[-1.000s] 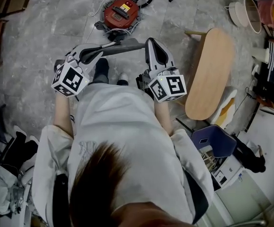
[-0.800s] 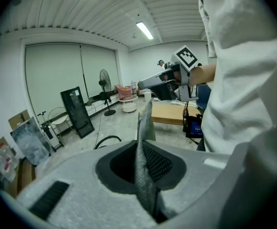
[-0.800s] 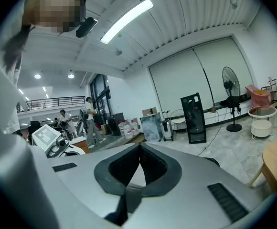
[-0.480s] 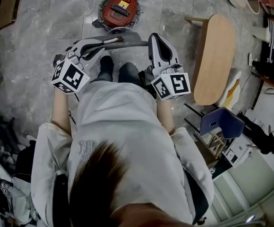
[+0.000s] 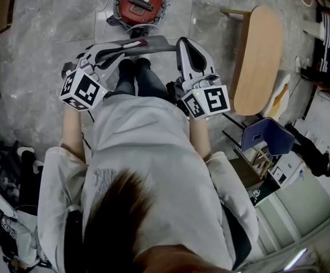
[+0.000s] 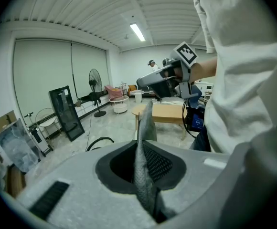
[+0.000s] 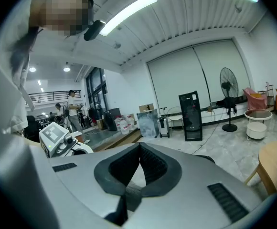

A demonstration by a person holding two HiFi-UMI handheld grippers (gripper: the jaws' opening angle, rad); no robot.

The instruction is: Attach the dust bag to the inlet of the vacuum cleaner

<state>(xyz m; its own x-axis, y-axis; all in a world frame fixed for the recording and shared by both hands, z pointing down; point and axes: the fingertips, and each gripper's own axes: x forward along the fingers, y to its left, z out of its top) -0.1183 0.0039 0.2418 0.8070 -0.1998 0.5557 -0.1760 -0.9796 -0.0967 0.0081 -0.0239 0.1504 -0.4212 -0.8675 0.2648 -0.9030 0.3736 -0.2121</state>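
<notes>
The red round vacuum cleaner (image 5: 141, 3) sits on the stone floor ahead of the person's feet. A grey dust bag (image 5: 145, 45) is stretched level between my two grippers, in front of the person's waist. My left gripper (image 5: 112, 52) is shut on the bag's left end. In the left gripper view the grey mesh fabric (image 6: 143, 175) runs up between the closed jaws toward the other gripper. My right gripper (image 5: 182, 43) is shut on the bag's right end. In the right gripper view only a thin grey strip (image 7: 131, 194) shows deep between its closed jaws.
A light wooden oval table (image 5: 259, 56) stands to the right, with a blue box (image 5: 264, 141) and clutter behind it. Dark clutter (image 5: 5, 169) lies at the left. A standing fan (image 6: 95, 82) and a black hose (image 6: 98, 142) on the floor show in the left gripper view.
The person has stepped forward and both legs now stand side by side under the bag. Both grippers kept hold of the bag. The vacuum now sits higher in the head view.
</notes>
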